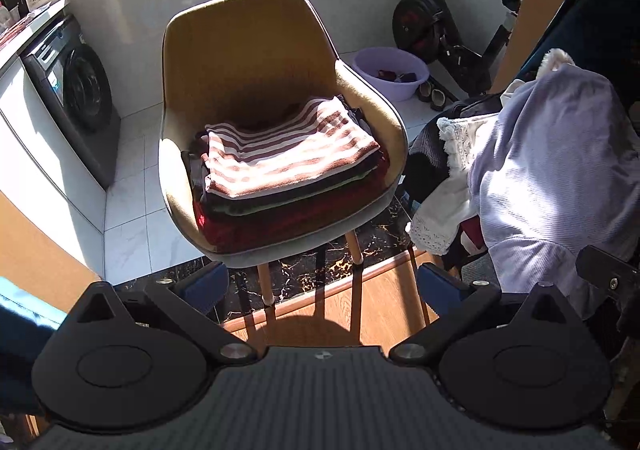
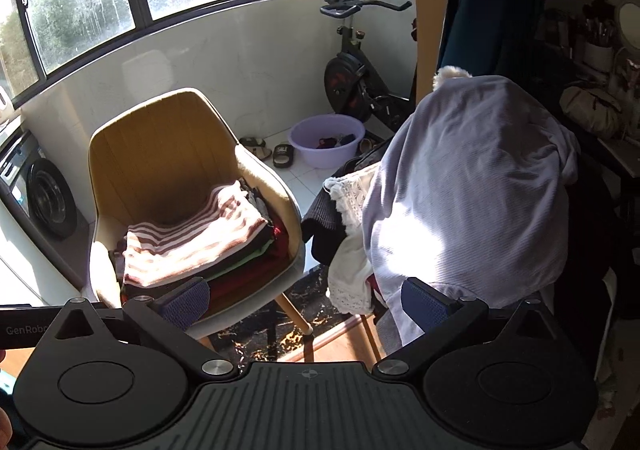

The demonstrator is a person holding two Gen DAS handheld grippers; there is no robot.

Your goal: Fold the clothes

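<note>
A stack of folded clothes (image 1: pixel 288 174) (image 2: pixel 196 242) sits on the seat of a yellow armchair (image 1: pixel 248 50) (image 2: pixel 156 138), a red-and-white striped piece on top. To the right, a pale lavender garment (image 1: pixel 552 170) (image 2: pixel 472 186) drapes over a heap of unfolded clothes, with white lace fabric (image 1: pixel 452 202) (image 2: pixel 352 246) and dark pieces under it. My left gripper (image 1: pixel 322 286) is open in front of the armchair, nothing between its fingers. My right gripper (image 2: pixel 306 304) is open too, its right finger pad (image 2: pixel 424 304) against the lavender garment's lower edge.
A purple basin (image 1: pixel 390 72) (image 2: pixel 326 140) with small items stands on the white tile floor behind the armchair, slippers (image 2: pixel 272 152) beside it. An exercise bike (image 1: pixel 436 30) (image 2: pixel 356 78) is at the back right, a washing machine (image 1: pixel 76 90) (image 2: pixel 44 194) at the left. A cluttered dresser (image 2: pixel 600 106) is far right.
</note>
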